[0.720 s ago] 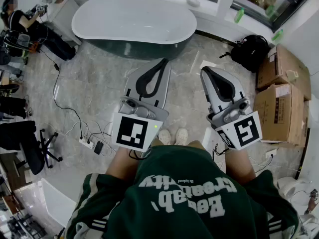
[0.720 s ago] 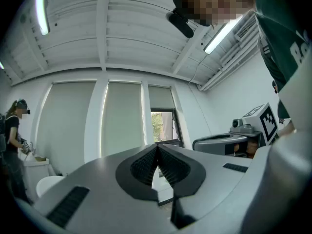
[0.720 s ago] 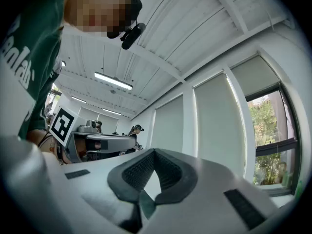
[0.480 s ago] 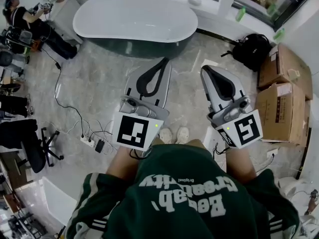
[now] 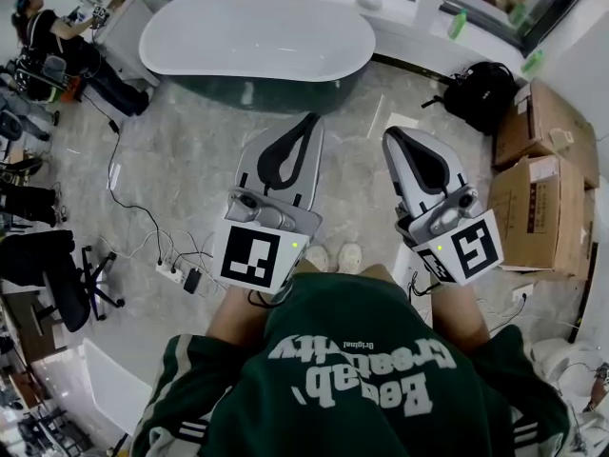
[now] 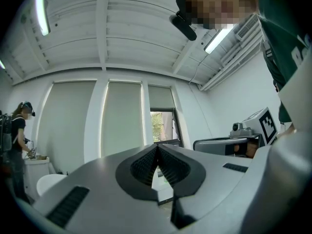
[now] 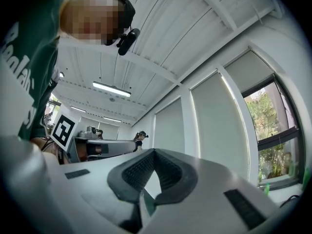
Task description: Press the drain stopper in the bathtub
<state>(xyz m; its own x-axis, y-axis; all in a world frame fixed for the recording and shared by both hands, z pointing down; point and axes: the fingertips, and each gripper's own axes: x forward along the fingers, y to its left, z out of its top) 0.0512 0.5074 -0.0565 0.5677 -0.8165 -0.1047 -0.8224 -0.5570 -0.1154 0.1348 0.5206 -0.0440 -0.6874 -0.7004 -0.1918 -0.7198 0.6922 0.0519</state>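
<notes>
- By my reading the task is barely starting. Nothing is being pressed, and both grippers are hovering over the floor (image 5: 181, 150), pointing roughly level.
- The left gripper (image 5: 310, 120) is holding its fingers (image 6: 141, 165) closed tip to tip, with nothing between them.
- The right gripper (image 5: 392, 133) is showing the same: its fingers are meeting at the tips and gripping nothing.
- The bathtub (image 5: 257, 31) is lying ahead of both sets of fingertips and well apart from them. It is sitting more in line with the left fingers than with the right.
- It is presenting a white, smooth oval inside and a dark outer wall, and it is standing free on the floor.
- The drain stopper is not showing in any view, so I cannot tell where in the tub it is sitting.
- What is remaining is nearly everything: closing in on the tub, reaching the fingers down inside, finding the stopper and pushing it.
</notes>
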